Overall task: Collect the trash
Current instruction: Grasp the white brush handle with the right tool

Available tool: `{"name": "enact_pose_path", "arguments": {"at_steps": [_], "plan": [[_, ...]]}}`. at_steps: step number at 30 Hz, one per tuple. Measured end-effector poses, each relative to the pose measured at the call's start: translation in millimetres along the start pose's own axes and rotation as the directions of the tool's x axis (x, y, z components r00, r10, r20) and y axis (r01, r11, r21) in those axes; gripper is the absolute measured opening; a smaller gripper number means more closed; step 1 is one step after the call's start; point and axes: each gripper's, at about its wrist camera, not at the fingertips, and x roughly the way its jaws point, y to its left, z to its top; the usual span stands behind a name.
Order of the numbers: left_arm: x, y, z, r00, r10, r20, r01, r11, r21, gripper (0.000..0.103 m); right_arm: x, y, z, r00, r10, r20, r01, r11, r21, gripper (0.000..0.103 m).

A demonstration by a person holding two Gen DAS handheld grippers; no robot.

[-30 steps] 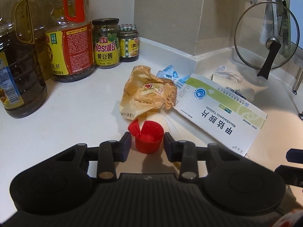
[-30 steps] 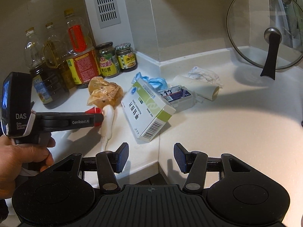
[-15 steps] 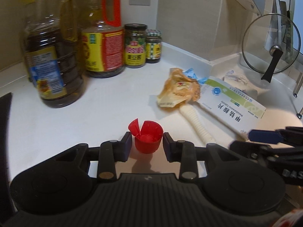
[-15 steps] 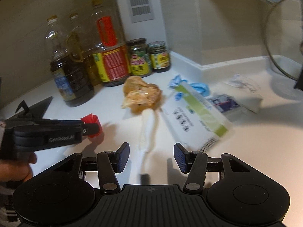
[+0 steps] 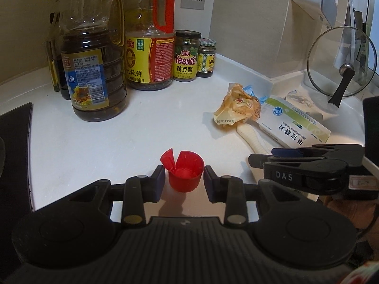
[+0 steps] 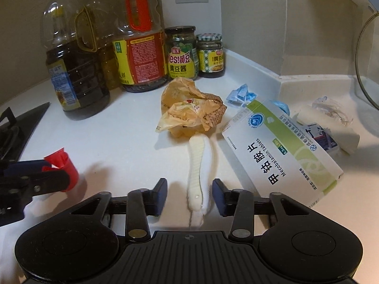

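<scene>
red cap in left, right lining up on the white handle

far left, edge of a black stovetop [image 5: 14,127], then the oil bottles [image 5: 92,71] + sauce jars [image 5: 187,55] parked upright vs the back wall, prob pantry stuff, not trash imo.

left gripper [image 5: 184,178]: fingers [image 5: 157,184] narrow, one each side of a red cap [image 5: 186,174], small rigid plastic cup shape w/ a torn flap sticking up. looks pinched and carried off the counter [image 5: 118,137], but tiny gaps at the pads so can't swear contact is firm.

mid counter is the trash pile: crumpled tan wrapper [image 6: 189,111], thin crinkly film, lying on the far end of a white ribbed plastic handle [image 6: 196,165], so what the tool is i can't tell. right gripper [image 6: 189,197] fingers wide, straddling the near end of that handle, not touching. i reckon that's my next grab; ribs should give grip, though the wrapper may drag along.

right of that, a flat cardboard tablet box [image 6: 281,149], green/white, tilted on stuff beneath. behind it blue crumpled bits [image 6: 239,93], a paper roll [image 6: 327,127] w/ clear film. far right a glass lid [image 5: 341,66] leaning on the wall.
</scene>
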Motion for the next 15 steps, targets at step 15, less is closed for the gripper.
{"name": "enact_pose_path", "arguments": {"at_steps": [15], "plan": [[-5.6,-4.5,-6.3,0.999,-0.036,0.001,0.036,0.999,0.005,0.032,-19.3,2.7,-10.6,1.000,-0.002,-0.002,0.002,1.000,0.020,0.021]]}}
